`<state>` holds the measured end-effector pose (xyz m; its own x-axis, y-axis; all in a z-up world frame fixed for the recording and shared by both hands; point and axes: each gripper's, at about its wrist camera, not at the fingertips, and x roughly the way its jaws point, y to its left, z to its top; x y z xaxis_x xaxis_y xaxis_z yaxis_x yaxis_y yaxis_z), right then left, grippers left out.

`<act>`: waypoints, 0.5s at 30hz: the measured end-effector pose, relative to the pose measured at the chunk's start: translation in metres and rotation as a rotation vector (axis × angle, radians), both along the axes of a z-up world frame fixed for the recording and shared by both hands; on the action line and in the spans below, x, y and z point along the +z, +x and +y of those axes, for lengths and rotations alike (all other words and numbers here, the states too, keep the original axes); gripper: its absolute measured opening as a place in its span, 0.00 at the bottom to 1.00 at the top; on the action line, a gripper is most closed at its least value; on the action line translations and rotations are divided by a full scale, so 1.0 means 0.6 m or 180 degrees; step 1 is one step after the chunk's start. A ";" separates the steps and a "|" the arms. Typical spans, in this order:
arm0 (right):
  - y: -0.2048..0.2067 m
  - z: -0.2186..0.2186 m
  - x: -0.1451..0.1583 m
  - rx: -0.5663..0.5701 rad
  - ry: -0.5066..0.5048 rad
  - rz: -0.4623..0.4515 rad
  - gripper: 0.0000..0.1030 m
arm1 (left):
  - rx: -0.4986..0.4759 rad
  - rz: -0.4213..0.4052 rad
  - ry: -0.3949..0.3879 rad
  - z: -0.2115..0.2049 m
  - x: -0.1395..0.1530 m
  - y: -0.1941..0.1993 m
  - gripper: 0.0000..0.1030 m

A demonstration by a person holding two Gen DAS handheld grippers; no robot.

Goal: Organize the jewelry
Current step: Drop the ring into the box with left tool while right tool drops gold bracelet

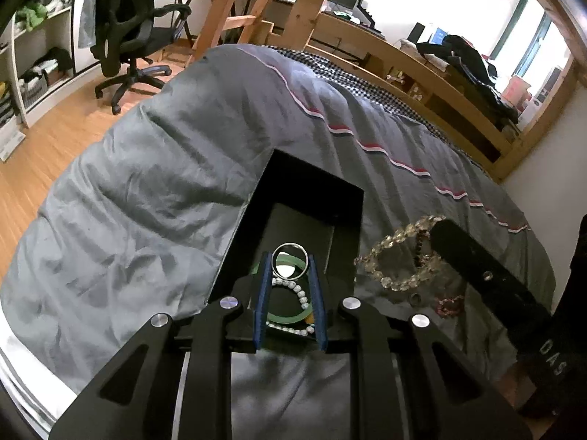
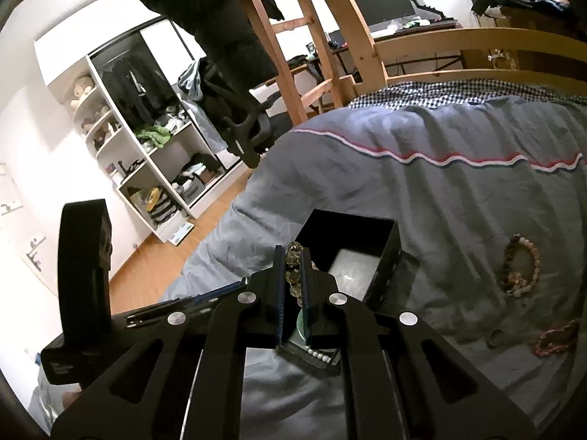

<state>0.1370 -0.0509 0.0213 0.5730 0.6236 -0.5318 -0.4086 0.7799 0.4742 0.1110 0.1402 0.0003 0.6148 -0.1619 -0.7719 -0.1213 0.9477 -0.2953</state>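
Note:
My left gripper (image 1: 289,258) is shut on a silver ring (image 1: 290,247), held over an open black box (image 1: 308,183) on the grey bedcover. Inside the box lie a green bangle (image 1: 290,317) and a pearl bracelet (image 1: 299,291). My right gripper (image 2: 292,253) is shut on a clear crystal-bead bracelet (image 2: 293,275) above the near end of the same box (image 2: 385,267). In the left wrist view that bracelet (image 1: 396,256) hangs from the right gripper (image 1: 436,231) just right of the box.
On the bedcover to the right lie a brown-pink bead bracelet (image 2: 519,269), a pink bracelet (image 2: 557,337) and a small ring (image 2: 495,335). Behind are a wooden bed frame (image 2: 458,36), an office chair (image 1: 128,29) and open shelves (image 2: 146,154).

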 end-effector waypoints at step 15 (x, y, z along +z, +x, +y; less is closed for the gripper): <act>0.011 0.014 -0.066 0.0046 -0.0077 0.0314 0.09 | 0.0074 0.0141 -0.0281 0.021 -0.031 0.013 0.19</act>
<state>0.1435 -0.0424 -0.0184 0.5081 0.6177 -0.6002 -0.3721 0.7859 0.4938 0.1185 0.1527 -0.0181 0.5848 -0.2166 -0.7817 -0.1578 0.9149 -0.3715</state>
